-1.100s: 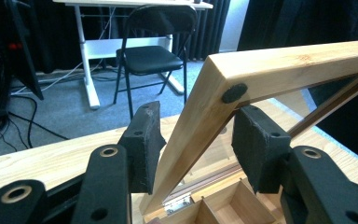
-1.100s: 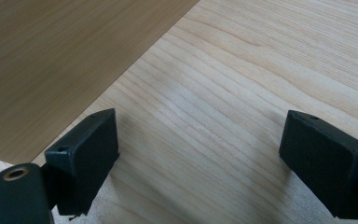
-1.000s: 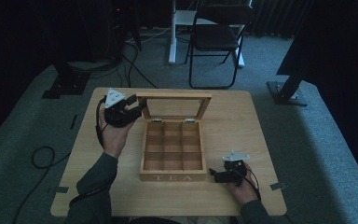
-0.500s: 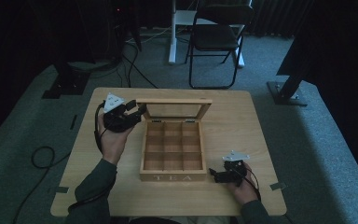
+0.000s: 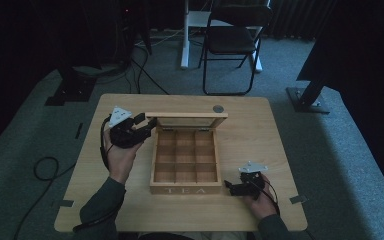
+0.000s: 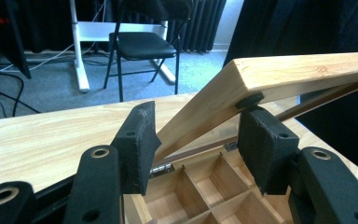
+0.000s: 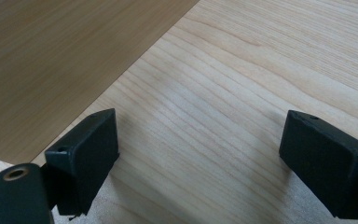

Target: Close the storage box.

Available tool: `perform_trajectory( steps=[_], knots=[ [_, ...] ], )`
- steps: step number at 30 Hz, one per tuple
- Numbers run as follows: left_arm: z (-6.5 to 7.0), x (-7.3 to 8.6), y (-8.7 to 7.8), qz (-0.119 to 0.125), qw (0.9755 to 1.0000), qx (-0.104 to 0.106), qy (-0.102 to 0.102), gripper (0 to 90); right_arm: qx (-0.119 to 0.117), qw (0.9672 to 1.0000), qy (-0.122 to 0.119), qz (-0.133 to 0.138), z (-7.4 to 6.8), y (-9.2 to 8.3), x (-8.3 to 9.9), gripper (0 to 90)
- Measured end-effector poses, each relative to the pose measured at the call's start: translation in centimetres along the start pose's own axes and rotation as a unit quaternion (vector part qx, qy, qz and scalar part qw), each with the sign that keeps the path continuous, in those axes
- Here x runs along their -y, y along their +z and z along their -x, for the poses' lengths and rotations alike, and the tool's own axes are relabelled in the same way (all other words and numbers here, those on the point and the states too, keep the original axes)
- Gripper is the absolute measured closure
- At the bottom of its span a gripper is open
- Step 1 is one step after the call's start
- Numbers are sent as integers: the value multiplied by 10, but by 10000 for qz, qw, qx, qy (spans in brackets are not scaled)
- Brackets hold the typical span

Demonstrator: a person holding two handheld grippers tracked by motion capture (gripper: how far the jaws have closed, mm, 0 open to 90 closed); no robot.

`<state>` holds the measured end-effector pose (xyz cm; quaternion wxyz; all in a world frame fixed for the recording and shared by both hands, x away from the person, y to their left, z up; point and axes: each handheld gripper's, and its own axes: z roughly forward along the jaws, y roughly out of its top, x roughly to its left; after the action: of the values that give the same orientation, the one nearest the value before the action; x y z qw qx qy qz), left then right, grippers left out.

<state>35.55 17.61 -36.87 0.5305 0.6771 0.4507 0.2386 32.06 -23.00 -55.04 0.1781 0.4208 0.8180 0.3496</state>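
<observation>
High view: the wooden tea box [image 5: 185, 172] sits at the centre of the table [image 5: 280, 130], its lid [image 5: 186, 116] raised partway, tilted over the empty compartments. The left gripper [image 6: 196, 140] has its jaws spread wide on either side of the lid's corner edge, the right-hand pad touching a small black bumper beneath it. The right gripper [image 7: 198, 158] rests just beside the box's front right corner, jaws wide apart over bare tabletop.
</observation>
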Motion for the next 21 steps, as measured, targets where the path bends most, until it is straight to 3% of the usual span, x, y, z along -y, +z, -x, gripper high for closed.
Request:
perform_trajectory(
  steps=[21],
  knots=[
    [8,15,-10,-142,9999,25,-33,475,2,10000,1,1,0,0,0,112]
  ],
)
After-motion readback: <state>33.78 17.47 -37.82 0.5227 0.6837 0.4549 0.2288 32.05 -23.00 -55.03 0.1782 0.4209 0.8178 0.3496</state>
